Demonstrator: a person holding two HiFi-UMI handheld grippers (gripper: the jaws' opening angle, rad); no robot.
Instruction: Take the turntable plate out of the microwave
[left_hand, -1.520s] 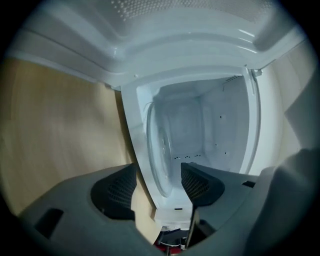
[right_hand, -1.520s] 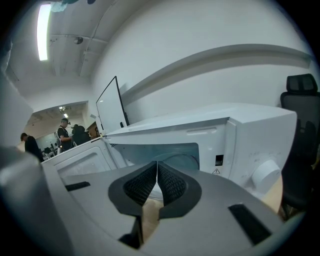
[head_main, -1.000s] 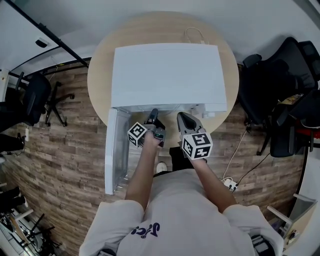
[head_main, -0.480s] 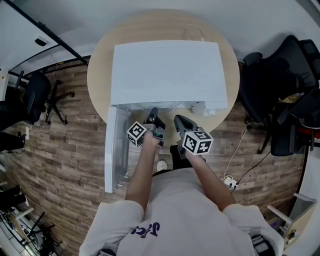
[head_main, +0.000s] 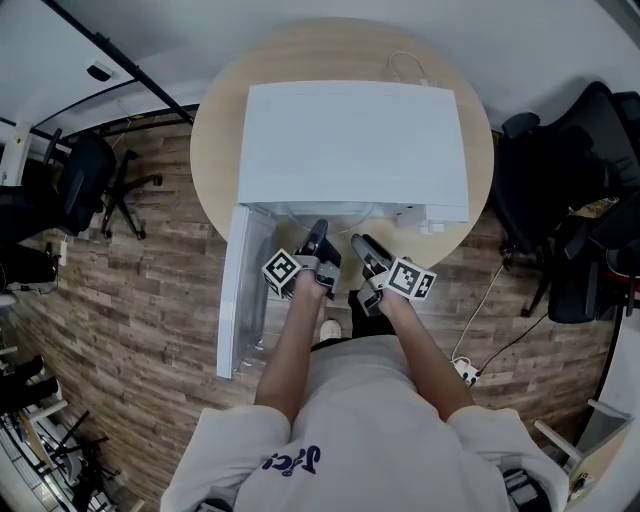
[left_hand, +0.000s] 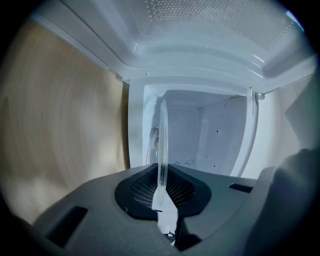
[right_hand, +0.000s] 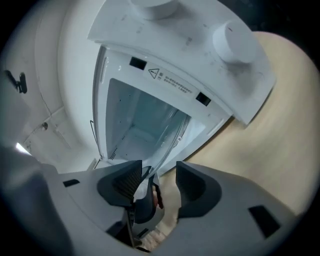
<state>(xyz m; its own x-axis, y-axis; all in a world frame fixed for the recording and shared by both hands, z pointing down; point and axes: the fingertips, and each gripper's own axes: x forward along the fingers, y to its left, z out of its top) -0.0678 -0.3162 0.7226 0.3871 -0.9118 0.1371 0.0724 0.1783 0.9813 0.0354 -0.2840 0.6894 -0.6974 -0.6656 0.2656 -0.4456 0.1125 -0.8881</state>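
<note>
The white microwave (head_main: 355, 145) stands on a round wooden table (head_main: 215, 150) with its door (head_main: 240, 290) swung open to the left. The clear glass turntable plate (head_main: 330, 212) sticks out of the cavity mouth. In the left gripper view the plate (left_hand: 162, 145) stands edge-on between the jaws, and my left gripper (left_hand: 162, 192) is shut on its rim. My right gripper (right_hand: 159, 182) is just right of it, its jaws opening. The plate's rim (right_hand: 167, 145) runs down to the left finger (right_hand: 125, 185), and a wide gap stands between it and the other pad. Both grippers (head_main: 318, 243) (head_main: 362, 250) sit at the opening.
The microwave's control panel with two round knobs (right_hand: 235, 42) is right of the cavity. Black office chairs (head_main: 560, 210) (head_main: 75, 190) stand on either side of the table. A white power strip (head_main: 462, 370) and cable lie on the wood floor.
My right gripper has rolled, dropped lower at the microwave mouth, and its jaws have sprung apart. The left gripper stays clamped at the plate's rim and has hardly moved.
</note>
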